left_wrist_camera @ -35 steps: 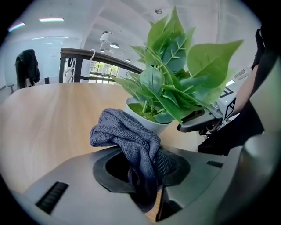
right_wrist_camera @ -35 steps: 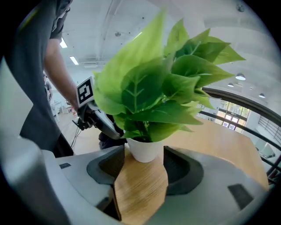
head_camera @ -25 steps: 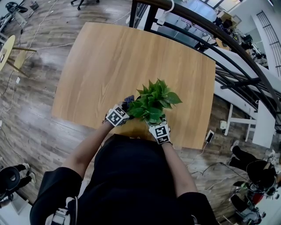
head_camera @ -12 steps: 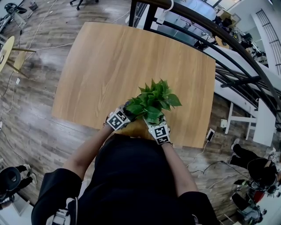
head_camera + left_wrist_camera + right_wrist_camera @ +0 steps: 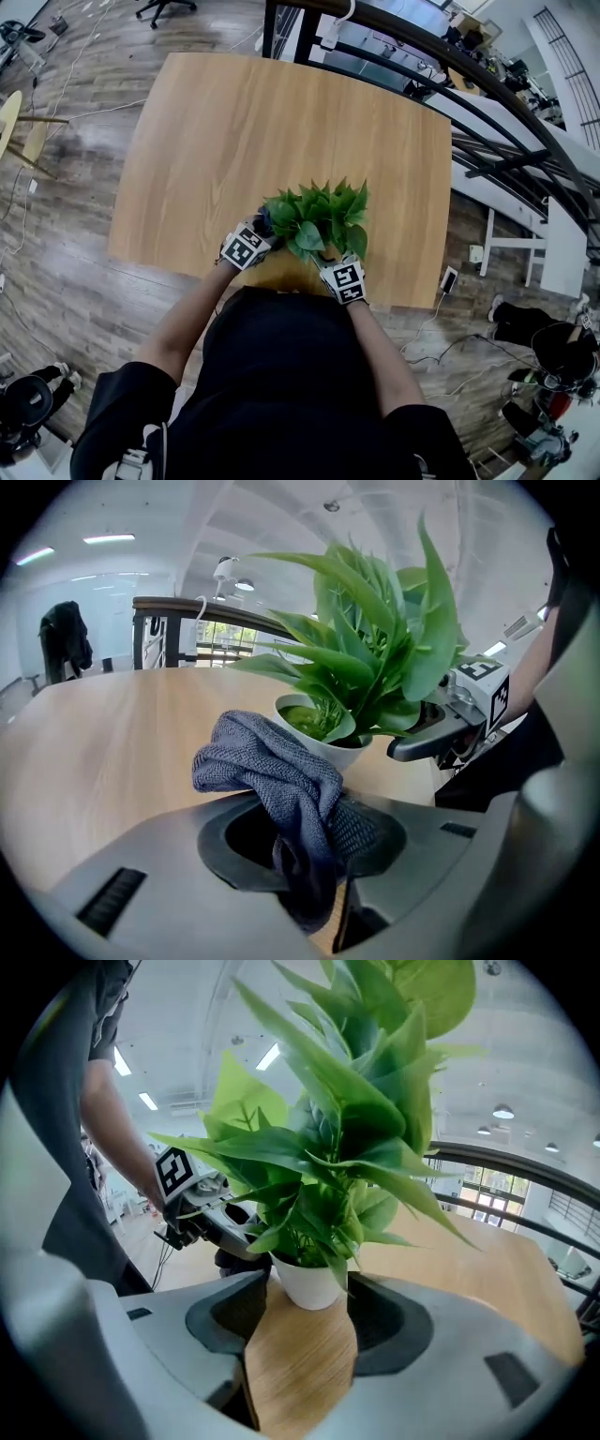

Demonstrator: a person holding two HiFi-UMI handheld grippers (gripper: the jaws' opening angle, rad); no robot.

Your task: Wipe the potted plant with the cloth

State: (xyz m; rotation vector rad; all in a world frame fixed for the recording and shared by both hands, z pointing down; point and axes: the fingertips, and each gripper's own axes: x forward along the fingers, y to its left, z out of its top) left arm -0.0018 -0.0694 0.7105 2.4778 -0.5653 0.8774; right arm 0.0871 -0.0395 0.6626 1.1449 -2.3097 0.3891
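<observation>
A leafy green plant (image 5: 317,217) in a white pot (image 5: 309,1285) stands near the wooden table's (image 5: 244,131) front edge. My left gripper (image 5: 262,228) is at the plant's left side, shut on a crumpled grey-blue cloth (image 5: 270,769). The cloth bulges out of the jaws just short of the pot (image 5: 330,747) and under the leaves. My right gripper (image 5: 329,257) reaches in from the front. The pot sits between its jaw tips, which touch it on both sides. In the left gripper view, one right gripper finger (image 5: 427,745) lies against the pot's right side.
A dark curved railing (image 5: 441,66) runs past the table's far right corner. Cables (image 5: 450,356) lie on the wood floor to the right, and a round side table (image 5: 11,112) stands far left. The person's dark torso (image 5: 272,394) hides the table's front edge.
The plant's leaves have swung to the left and now lean over the left gripper and the cloth. Both grippers stay beside the pot.
</observation>
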